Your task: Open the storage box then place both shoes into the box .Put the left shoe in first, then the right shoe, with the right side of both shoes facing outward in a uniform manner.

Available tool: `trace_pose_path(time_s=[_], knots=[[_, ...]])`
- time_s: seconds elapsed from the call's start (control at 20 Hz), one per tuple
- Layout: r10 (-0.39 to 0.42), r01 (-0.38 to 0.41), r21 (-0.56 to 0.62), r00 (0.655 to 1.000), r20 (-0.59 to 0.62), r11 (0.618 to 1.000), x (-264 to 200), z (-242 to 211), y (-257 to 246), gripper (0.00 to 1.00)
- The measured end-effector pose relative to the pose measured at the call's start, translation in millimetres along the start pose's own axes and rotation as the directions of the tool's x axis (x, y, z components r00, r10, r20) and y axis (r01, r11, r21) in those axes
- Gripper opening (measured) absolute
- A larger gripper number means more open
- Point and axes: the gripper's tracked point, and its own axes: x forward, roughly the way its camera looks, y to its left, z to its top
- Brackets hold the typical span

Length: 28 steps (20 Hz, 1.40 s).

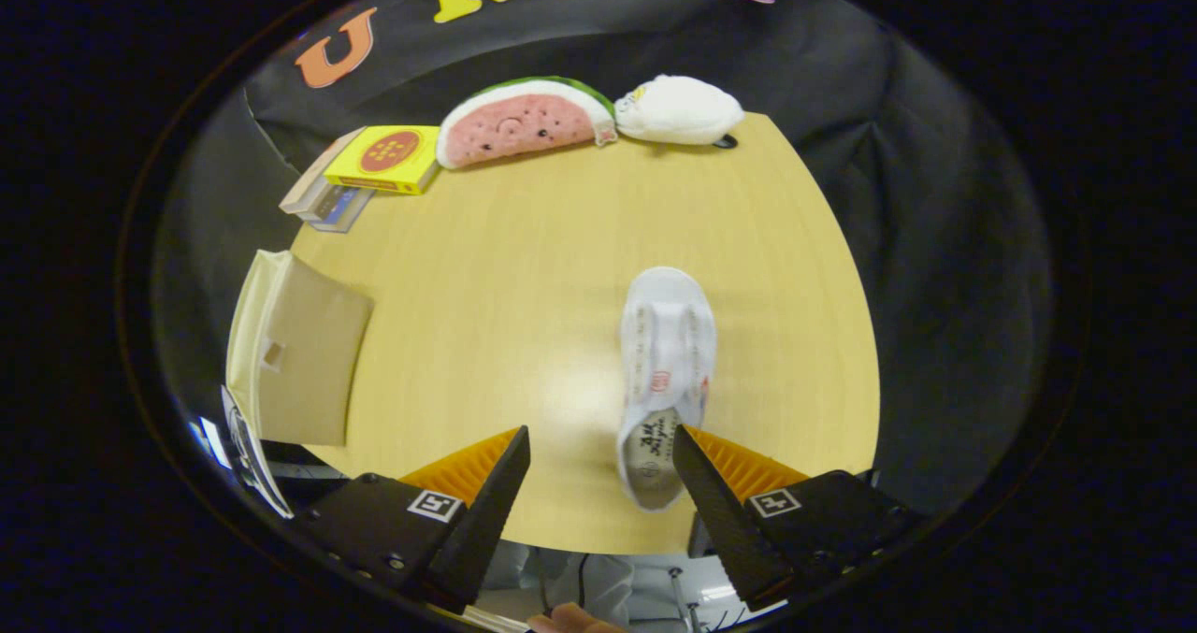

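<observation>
The tongs point(600, 446) hang wide apart over the near edge of the table point(524, 268), gripping nothing. A white shoe point(666, 371) lies between the fingers, its heel close beside the right one, toe pointing away. The beige storage box point(295, 352) sits off to the left. Beyond lie a watermelon plush point(519, 121), a white plush point(678, 109) and a yellow box point(385, 158).

A pale wooden table point(524, 268) fills the middle of the frame, with a soft glare near its lower centre. Black cloth point(935, 240) hangs draped and creased behind it, across the top and right.
</observation>
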Motion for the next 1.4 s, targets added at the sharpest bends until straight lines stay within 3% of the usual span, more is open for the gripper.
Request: trace_pose_path(time_s=[0.2,0.5,0.6,0.8,0.9,1.0,1.1,1.15,1.25,1.4], knots=[[-0.079,0.078,-0.021,0.996,-0.035,0.997,14.9,-12.1,-53.8,0.95],[-0.082,0.076,-0.078,0.993,-0.080,0.994,56.8,-13.3,-66.7,0.83],[-0.078,0.071,-0.076,0.992,-0.099,0.995,68.2,-10.1,-63.6,0.84],[-0.061,0.051,-0.076,0.989,-0.134,0.996,85.4,-6.8,-57.3,0.61],[-0.041,0.030,-0.071,0.988,-0.151,0.997,90.9,-7.5,-50.0,0.59],[-0.030,0.025,-0.033,0.988,-0.148,0.999,91.3,-4.1,-47.2,0.24],[-0.022,0.019,-0.022,0.990,-0.142,1.000,92.3,-4.6,-48.4,0.30],[-0.062,0.059,-0.028,0.990,-0.126,0.998,97.0,-1.5,-57.0,0.30],[-0.028,0.039,0.083,0.992,-0.124,0.996,94.8,-3.2,-60.2,0.01],[0.054,-0.034,0.166,0.992,-0.115,0.986,95.3,-7.1,-56.7,0.02]])
